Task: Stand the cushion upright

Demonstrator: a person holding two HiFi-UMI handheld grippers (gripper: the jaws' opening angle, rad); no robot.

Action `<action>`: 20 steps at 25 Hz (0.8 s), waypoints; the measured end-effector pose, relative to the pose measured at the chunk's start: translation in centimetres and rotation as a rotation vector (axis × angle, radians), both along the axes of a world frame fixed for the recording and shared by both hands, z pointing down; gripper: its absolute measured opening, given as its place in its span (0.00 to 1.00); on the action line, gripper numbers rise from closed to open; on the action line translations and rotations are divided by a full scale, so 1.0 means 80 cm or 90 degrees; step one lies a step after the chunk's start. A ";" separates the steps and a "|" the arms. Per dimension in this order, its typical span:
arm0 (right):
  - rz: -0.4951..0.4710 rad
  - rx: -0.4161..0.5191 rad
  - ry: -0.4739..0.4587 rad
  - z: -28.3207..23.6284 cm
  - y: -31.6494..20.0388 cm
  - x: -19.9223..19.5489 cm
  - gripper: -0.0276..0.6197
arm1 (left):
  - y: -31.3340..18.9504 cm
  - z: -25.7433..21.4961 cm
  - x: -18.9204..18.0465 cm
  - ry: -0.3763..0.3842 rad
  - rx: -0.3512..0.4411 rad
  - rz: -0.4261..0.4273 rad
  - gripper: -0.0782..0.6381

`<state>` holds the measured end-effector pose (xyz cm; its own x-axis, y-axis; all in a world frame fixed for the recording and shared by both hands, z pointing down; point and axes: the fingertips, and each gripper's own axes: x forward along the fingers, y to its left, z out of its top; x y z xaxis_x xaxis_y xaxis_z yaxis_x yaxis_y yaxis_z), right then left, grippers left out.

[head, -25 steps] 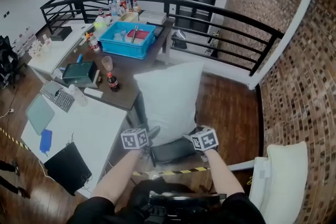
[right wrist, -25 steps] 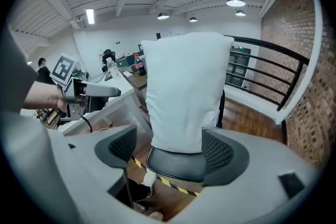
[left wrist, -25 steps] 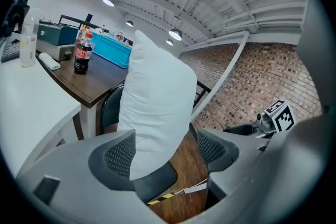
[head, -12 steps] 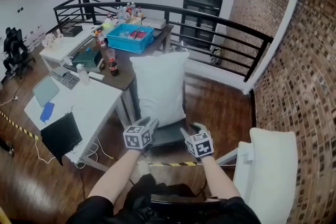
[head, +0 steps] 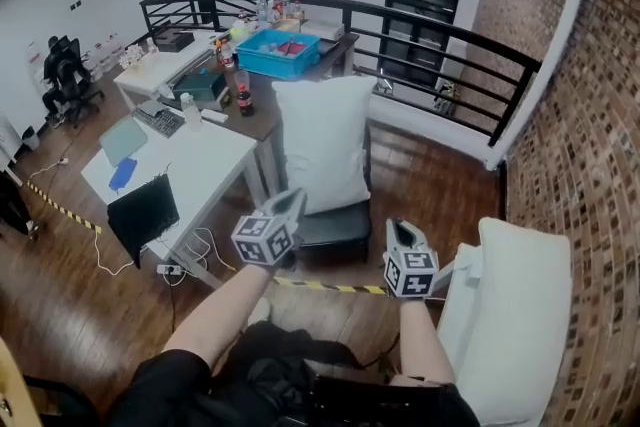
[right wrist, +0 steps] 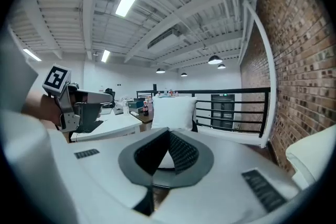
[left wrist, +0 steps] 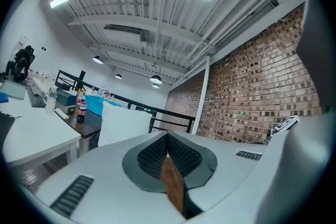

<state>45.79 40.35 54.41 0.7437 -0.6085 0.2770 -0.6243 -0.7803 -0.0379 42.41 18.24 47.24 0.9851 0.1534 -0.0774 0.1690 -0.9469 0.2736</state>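
The white cushion (head: 325, 140) stands upright on a dark chair seat (head: 335, 227), leaning against the chair's back beside the desk. Both grippers hover in front of the chair, apart from the cushion. My left gripper (head: 288, 205) is shut with nothing in it; its jaws meet at the tip in the left gripper view (left wrist: 167, 137), where the cushion (left wrist: 125, 124) shows behind them. My right gripper (head: 398, 228) is also shut and empty (right wrist: 169, 134), pointing at the cushion (right wrist: 173, 113) from a distance.
A white table (head: 190, 160) and a brown desk (head: 262, 112) with a blue bin (head: 283, 53) and a cola bottle (head: 241, 98) stand left of the chair. A black railing (head: 440, 25) runs behind. A white armchair (head: 520, 315) is at the right. Striped tape (head: 330, 287) crosses the floor.
Both grippers have drawn back from the cushion and chair and risen, and their jaws have closed. The cushion stays upright on the chair.
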 end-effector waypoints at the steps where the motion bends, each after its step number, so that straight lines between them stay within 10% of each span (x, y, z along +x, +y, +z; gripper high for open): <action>1: 0.003 0.004 0.000 -0.003 0.005 -0.003 0.05 | 0.007 -0.010 -0.003 0.012 0.005 0.010 0.12; 13: -0.005 -0.041 0.058 -0.042 -0.027 -0.099 0.05 | -0.005 -0.029 -0.096 0.062 0.007 0.060 0.12; 20: -0.020 0.030 0.090 -0.077 -0.105 -0.179 0.05 | -0.075 -0.060 -0.179 0.108 0.033 0.089 0.12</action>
